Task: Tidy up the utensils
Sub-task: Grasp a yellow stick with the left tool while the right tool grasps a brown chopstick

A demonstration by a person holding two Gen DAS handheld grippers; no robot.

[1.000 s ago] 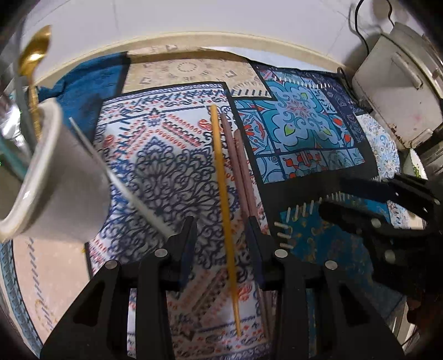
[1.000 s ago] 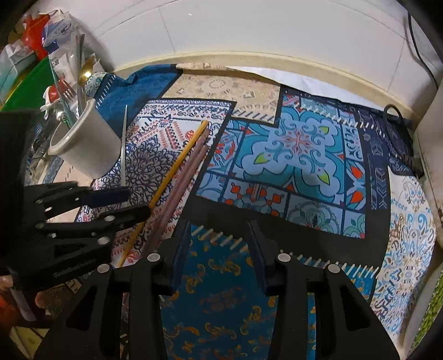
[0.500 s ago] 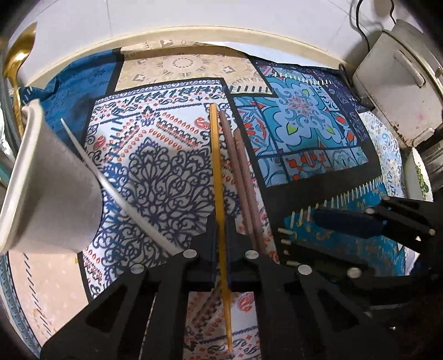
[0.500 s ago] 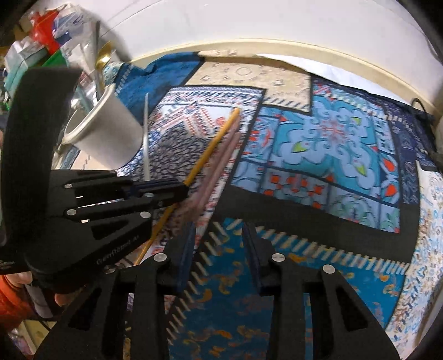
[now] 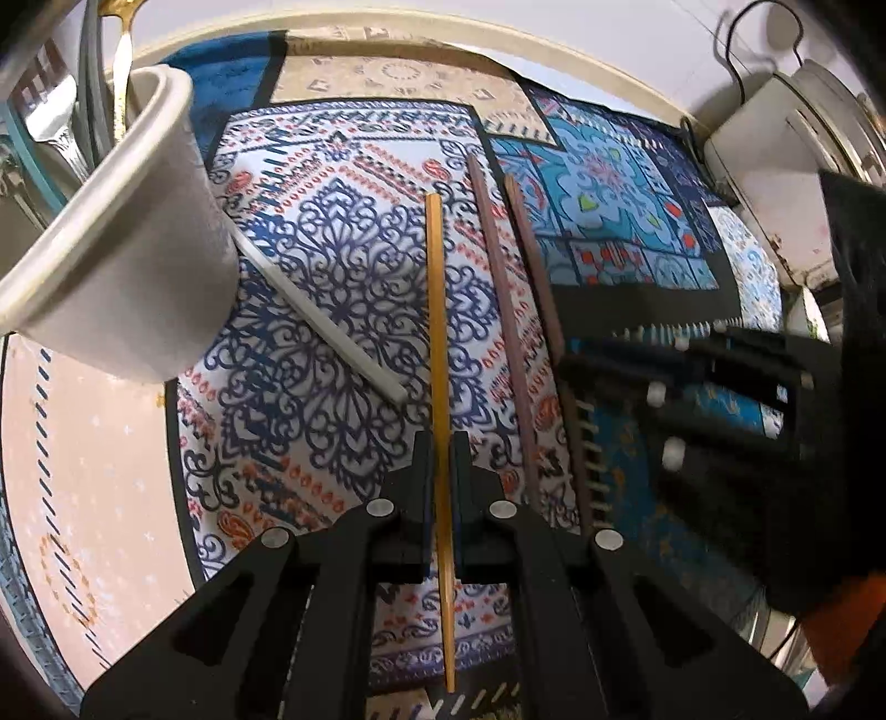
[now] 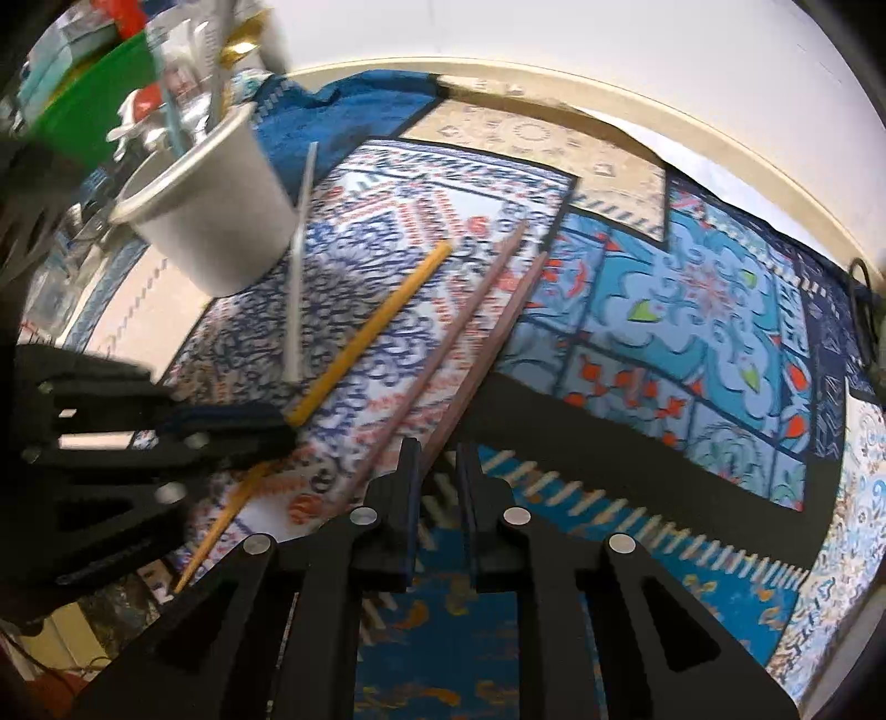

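Note:
My left gripper [image 5: 441, 443] is shut on a yellow chopstick [image 5: 434, 310] that lies on the patterned cloth [image 5: 310, 232]. Right of it lie two brown chopsticks [image 5: 501, 288], side by side. A white stick [image 5: 321, 321] rests against the white cup [image 5: 127, 238], which holds a gold spoon [image 5: 119, 33] and a fork [image 5: 55, 122]. My right gripper [image 6: 438, 448] is closing; the right-hand brown chopstick [image 6: 498, 321] runs into the gap between its jaws, and the pads stand apart from it.
A white appliance [image 5: 775, 183] with a black cable [image 6: 864, 288] stands at the far right by the wall. Green and red clutter [image 6: 94, 105] sits behind the cup [image 6: 216, 205]. The cloth's front fringe [image 6: 637, 520] lies under my right gripper.
My left gripper closed on the yellow chopstick and shifted it left, away from the brown pair. My right gripper moved left over a brown chopstick and narrowed its jaws.

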